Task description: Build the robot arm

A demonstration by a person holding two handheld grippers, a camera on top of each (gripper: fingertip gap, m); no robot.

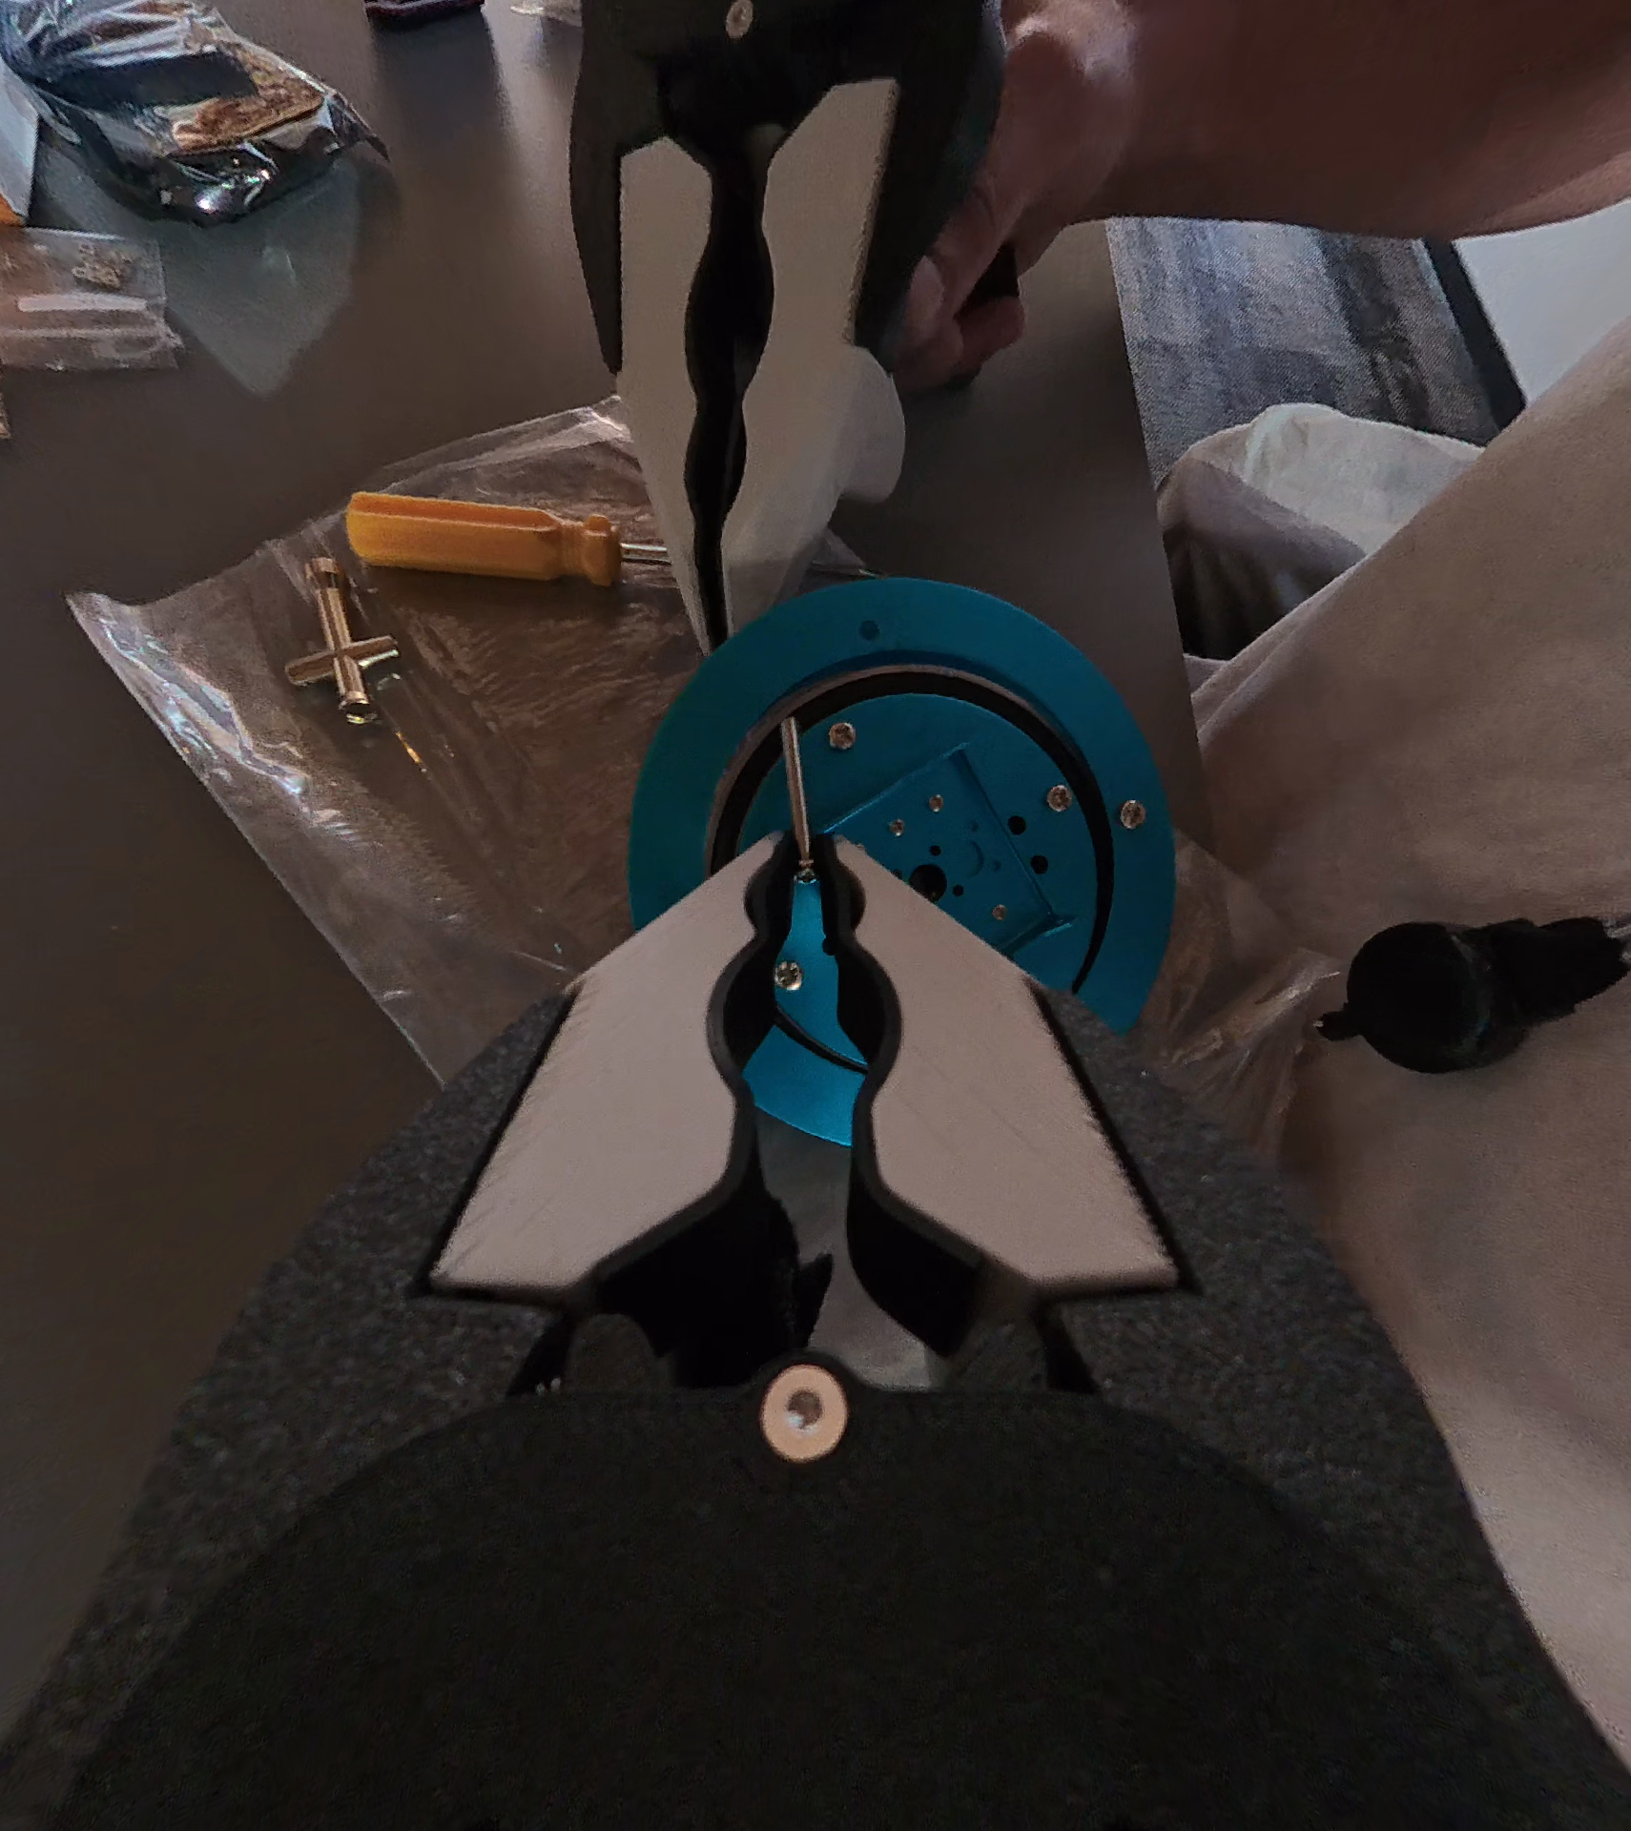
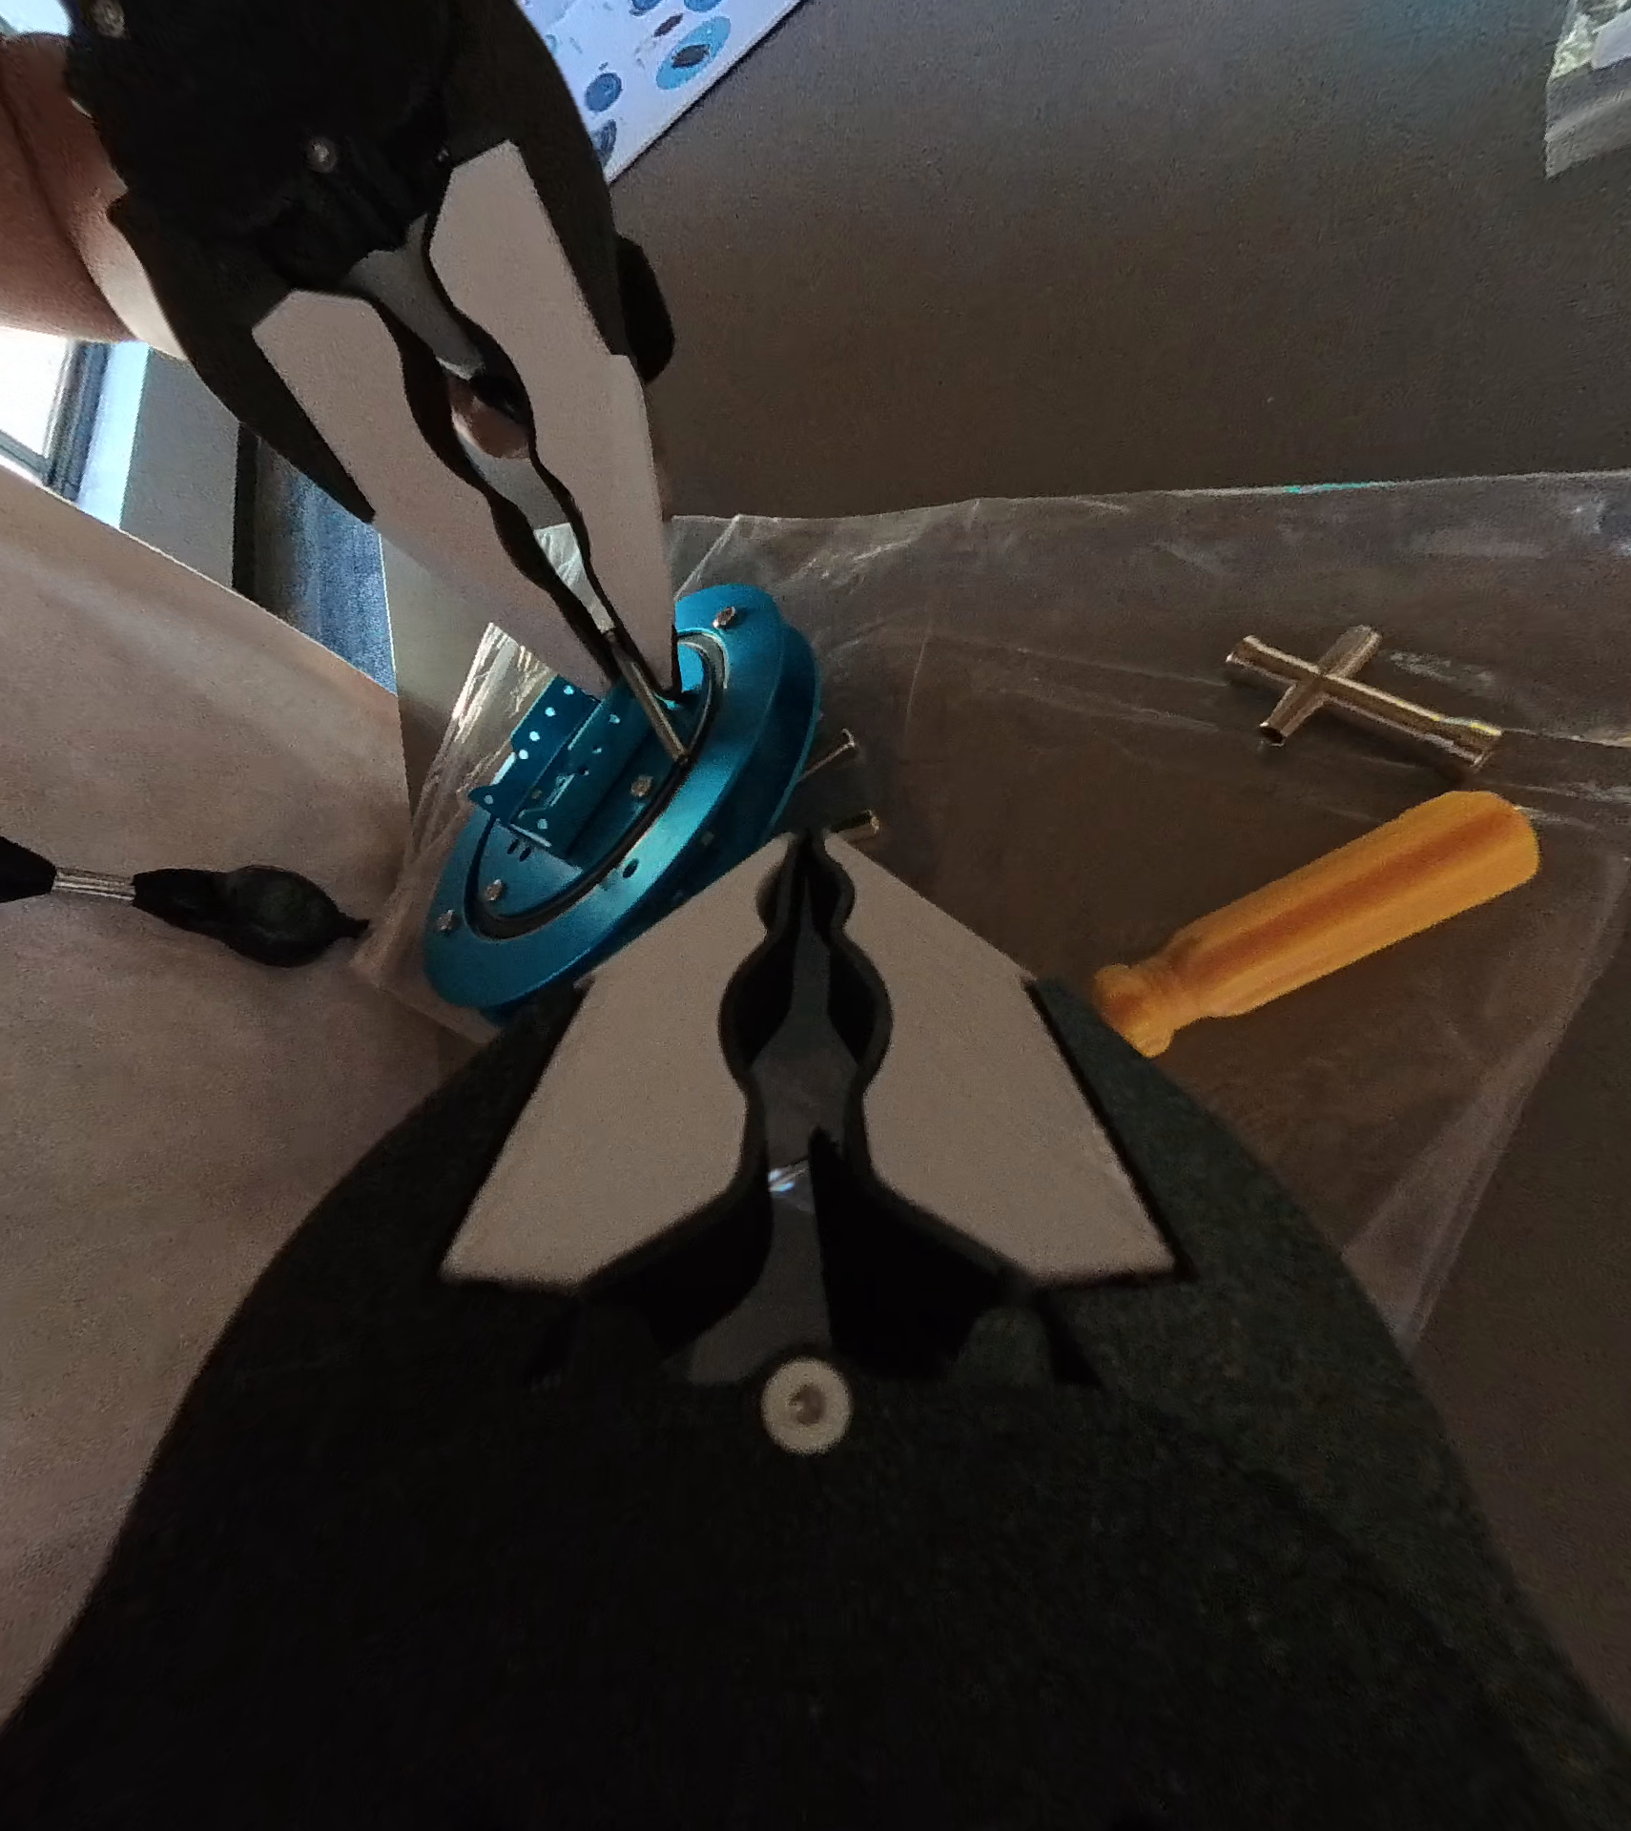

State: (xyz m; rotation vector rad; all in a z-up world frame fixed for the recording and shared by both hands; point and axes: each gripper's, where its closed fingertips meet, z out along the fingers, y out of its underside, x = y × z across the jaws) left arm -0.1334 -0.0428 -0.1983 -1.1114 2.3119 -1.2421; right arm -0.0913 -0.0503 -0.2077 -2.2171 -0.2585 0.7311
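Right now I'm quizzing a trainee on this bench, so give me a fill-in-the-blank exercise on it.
1. The thin rod is clamped in the ___ gripper.
2. The rod's far end rests on the ___ disc.
3. Beside the cross wrench lies a yellow-handled ___.

Missing words: left; blue; screwdriver.
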